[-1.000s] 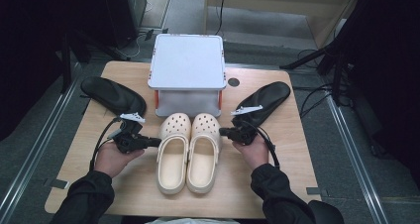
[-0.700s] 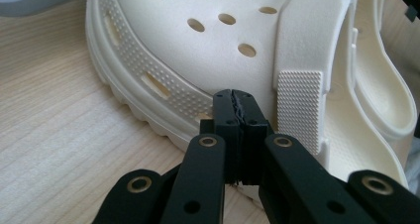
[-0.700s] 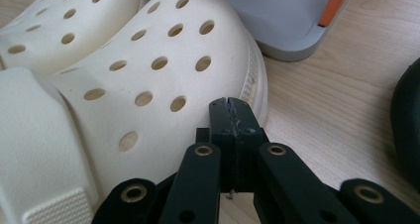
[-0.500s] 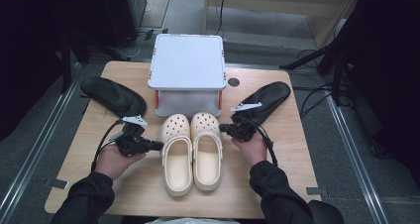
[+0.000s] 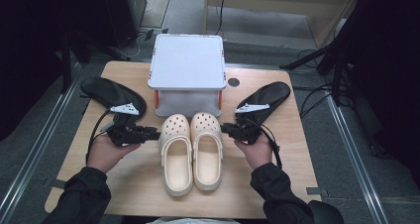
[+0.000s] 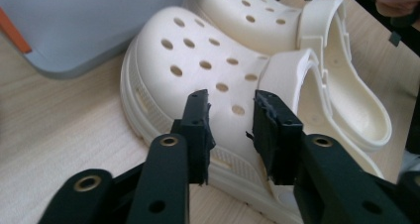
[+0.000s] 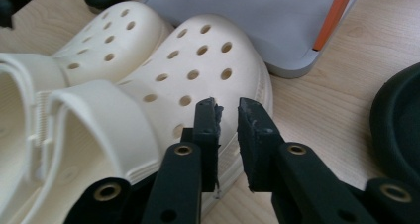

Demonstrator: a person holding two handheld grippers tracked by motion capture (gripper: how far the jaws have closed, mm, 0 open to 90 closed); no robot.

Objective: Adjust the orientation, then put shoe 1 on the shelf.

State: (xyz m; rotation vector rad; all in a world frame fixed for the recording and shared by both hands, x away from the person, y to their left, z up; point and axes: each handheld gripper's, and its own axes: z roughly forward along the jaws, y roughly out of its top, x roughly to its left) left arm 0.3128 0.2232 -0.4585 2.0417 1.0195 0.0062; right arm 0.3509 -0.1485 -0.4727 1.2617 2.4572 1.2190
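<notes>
Two cream clogs, two black insoles, one box.

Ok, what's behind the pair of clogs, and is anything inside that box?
Directly behind the cream clogs stands a grey storage box with orange latches, its white lid on. Frosted walls and the lid cover its inside, so contents cannot be seen.

A light wooden table with rounded corners carries everything. At its far middle stands a grey lidded plastic box with orange clasps. Just in front of it lie two cream perforated foam clogs, side by side and touching, toes toward the box. A black oval foam insole lies near the left edge, and another black insole near the right.
</notes>
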